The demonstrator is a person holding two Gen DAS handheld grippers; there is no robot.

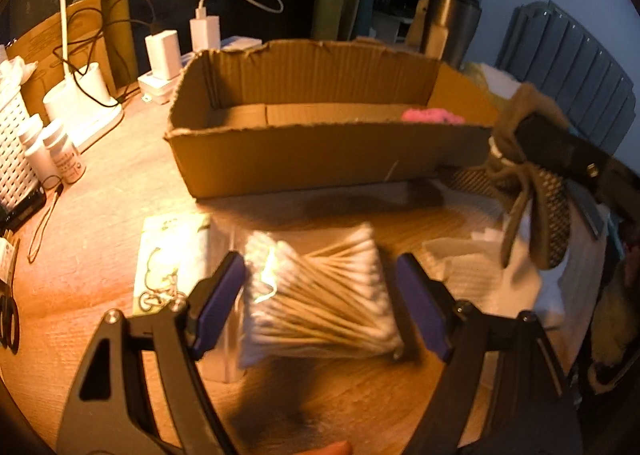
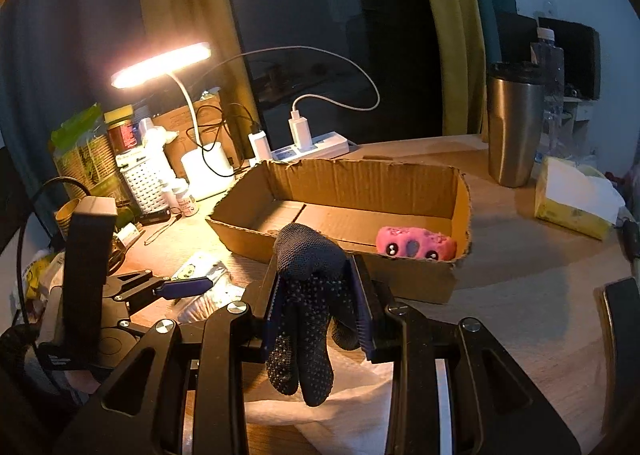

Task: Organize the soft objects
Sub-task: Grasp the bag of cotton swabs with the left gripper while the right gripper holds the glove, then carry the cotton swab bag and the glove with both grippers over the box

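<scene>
The right gripper (image 2: 318, 307) clamps a dark dotted knit glove (image 2: 308, 295), lifted near the open cardboard box (image 2: 420, 287) holding 1 pink plush toy (image 2: 414, 243); the left gripper (image 1: 320, 295) is spread around a clear cotton-swab packet (image 1: 320, 295), probably next.

Both wrist views close above table, facing shared cardboard box (image 1: 320, 159) (image 2: 344, 211)

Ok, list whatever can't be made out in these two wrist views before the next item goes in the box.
- Left wrist view: pink plush toy mostly hidden behind the brown cardboard box front wall.
- Left wrist view: bag of cotton swabs motion-blurred between the open left gripper; contact unclear.
- Right wrist view: tabletop under the dark dotted knit glove hidden by the right gripper.
- Left wrist view: small white bottles' labels too small.
</scene>
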